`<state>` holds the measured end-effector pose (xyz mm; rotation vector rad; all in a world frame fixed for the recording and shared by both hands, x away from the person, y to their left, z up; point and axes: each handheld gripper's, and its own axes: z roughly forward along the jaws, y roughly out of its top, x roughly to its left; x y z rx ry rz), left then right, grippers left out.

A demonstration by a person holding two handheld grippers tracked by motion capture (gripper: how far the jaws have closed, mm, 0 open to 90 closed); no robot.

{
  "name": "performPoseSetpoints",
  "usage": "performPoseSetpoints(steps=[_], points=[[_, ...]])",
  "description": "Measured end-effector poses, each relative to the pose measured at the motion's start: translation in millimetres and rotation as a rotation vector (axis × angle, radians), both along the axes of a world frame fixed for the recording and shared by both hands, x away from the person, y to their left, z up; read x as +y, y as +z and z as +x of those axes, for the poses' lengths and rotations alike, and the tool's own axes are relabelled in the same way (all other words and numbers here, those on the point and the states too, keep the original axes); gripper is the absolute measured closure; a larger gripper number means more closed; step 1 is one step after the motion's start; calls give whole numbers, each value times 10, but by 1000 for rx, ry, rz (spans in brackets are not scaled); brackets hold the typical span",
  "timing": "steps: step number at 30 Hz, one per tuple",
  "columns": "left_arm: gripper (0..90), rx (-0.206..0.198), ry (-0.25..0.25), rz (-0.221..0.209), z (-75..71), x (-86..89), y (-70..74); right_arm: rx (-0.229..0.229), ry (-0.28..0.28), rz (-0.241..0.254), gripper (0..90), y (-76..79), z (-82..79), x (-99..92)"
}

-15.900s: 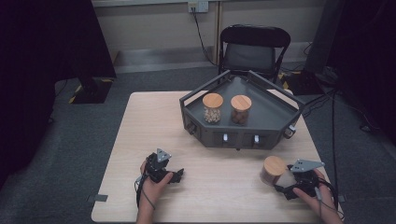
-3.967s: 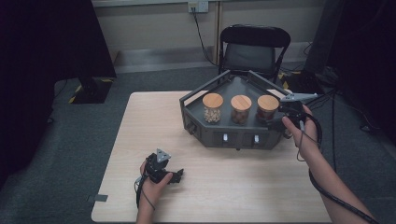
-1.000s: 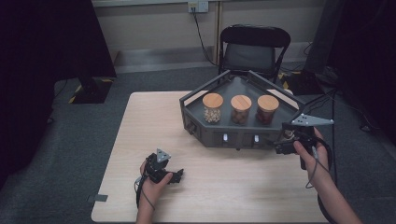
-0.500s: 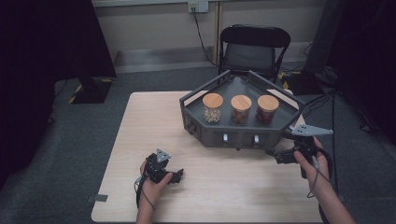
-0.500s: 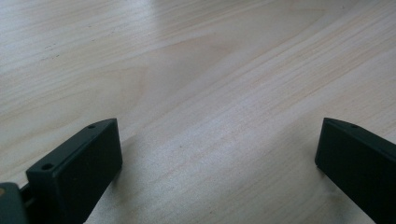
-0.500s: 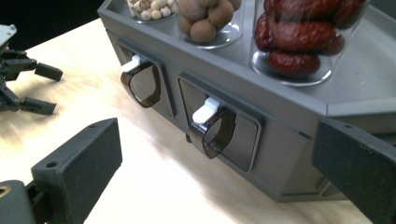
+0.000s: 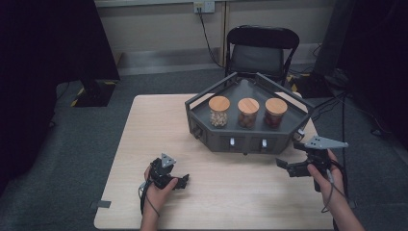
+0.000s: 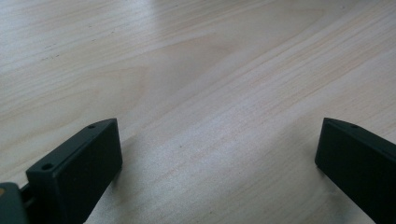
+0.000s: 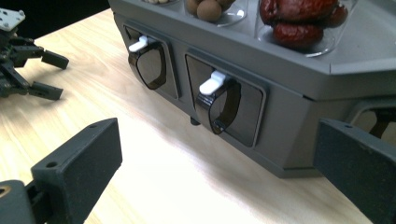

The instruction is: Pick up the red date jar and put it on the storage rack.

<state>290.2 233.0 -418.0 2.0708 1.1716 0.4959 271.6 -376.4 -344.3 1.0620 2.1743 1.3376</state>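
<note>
Looking down from the high view, a pale wooden bench [image 7: 144, 130] fills the middle of the frame, with a dark grey angular tray [image 7: 298, 126] standing right of centre. Three clear jars with round wooden lids stand in a row inside it — the left jar [image 7: 219, 111] holds pale pieces, the middle jar [image 7: 248, 113] brown ones, and the right jar [image 7: 275, 113] dark red ones. The tray's front wall carries two dark recessed panels, each with a small white latch [image 9: 212, 82].

At the lower left of centre, the left hand-held gripper [image 7: 184, 180] rests low on the bench in a person's hand [image 7: 156, 190]. Its own view shows both black jaws spread wide apart over bare wood grain, gripping nothing.

At the lower right, the right hand-held gripper [image 7: 284, 166] is held just in front of the tray's right front corner, apart from it. Its jaws are also spread wide and empty — its view looks across the bench at the tray's front panels.

A black chair [image 7: 262, 50] stands behind the bench at the top of the frame.
</note>
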Motion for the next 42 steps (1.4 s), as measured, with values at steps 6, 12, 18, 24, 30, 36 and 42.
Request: performPoseSetpoints(steps=[6,12,18,24,30,36,42], points=[[2,0,0,0,0,0,0,3,5,0,11,-79,-64,-61],[2,0,0,0,0,0,0,12,3,-9,11,-162,-116,-102],[2,0,0,0,1,0,0,13,2,-14,11,-226,-155,-129],[2,0,0,0,1,1,0,19,11,-29,11,-290,-186,-142],[2,0,0,0,1,1,1,32,12,-29,11,-369,-215,-179],[2,0,0,0,1,1,1,36,13,-30,11,-426,-245,-208],[2,0,0,0,1,1,0,40,18,-26,11,-467,-266,-214]])
